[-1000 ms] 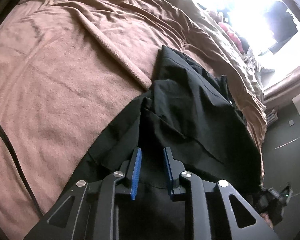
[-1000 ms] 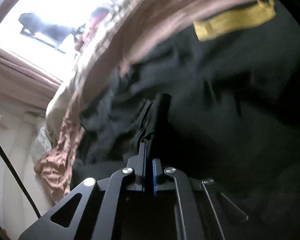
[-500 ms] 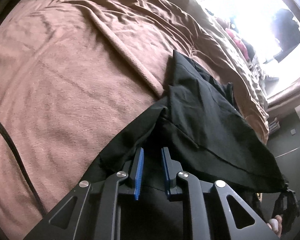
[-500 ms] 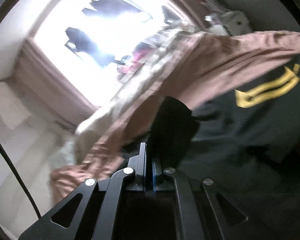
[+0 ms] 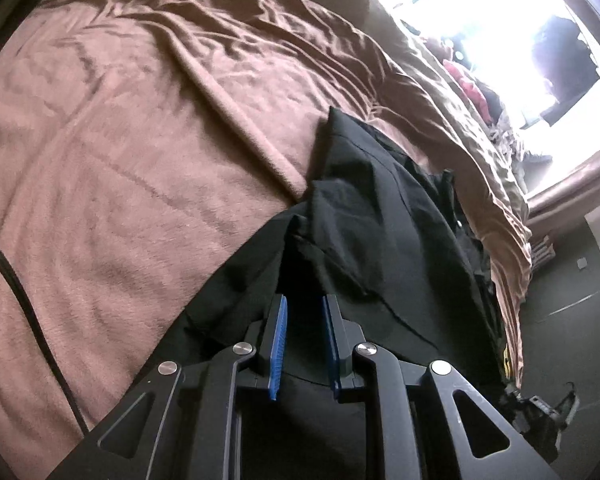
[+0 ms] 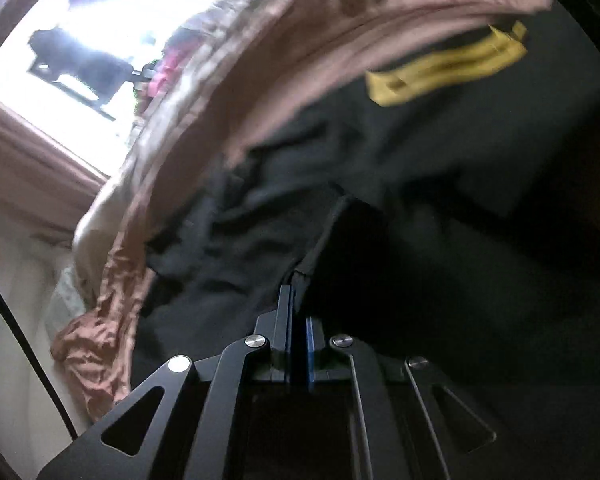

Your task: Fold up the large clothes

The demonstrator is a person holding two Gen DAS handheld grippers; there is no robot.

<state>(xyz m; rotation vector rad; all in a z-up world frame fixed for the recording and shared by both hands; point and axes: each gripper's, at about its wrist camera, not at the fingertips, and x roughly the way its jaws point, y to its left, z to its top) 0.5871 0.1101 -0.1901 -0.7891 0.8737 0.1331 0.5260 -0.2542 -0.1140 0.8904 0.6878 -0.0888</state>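
Note:
A large black garment (image 5: 384, 240) lies crumpled on a bed covered by a pink-brown blanket (image 5: 120, 160). My left gripper (image 5: 304, 308) is open, its blue-padded fingers just above the garment's near fold, with no cloth between them. In the right wrist view the same black garment (image 6: 420, 200) fills the frame, with a yellow patch (image 6: 448, 68) at the upper right. My right gripper (image 6: 298, 300) is shut on a fold of the black garment, which rises from between the fingers.
The blanket's edge (image 6: 100, 320) hangs off the bed side in the right wrist view. A bright window (image 5: 520, 40) with pink curtains lies beyond the bed. A black cable (image 5: 24, 288) crosses the blanket at left. Dark floor (image 5: 572, 280) shows at right.
My right gripper swung up toward the window, then back down over the garment, still gripping the fold. My left gripper's fingers narrowed, then opened again; the garment shifted under it.

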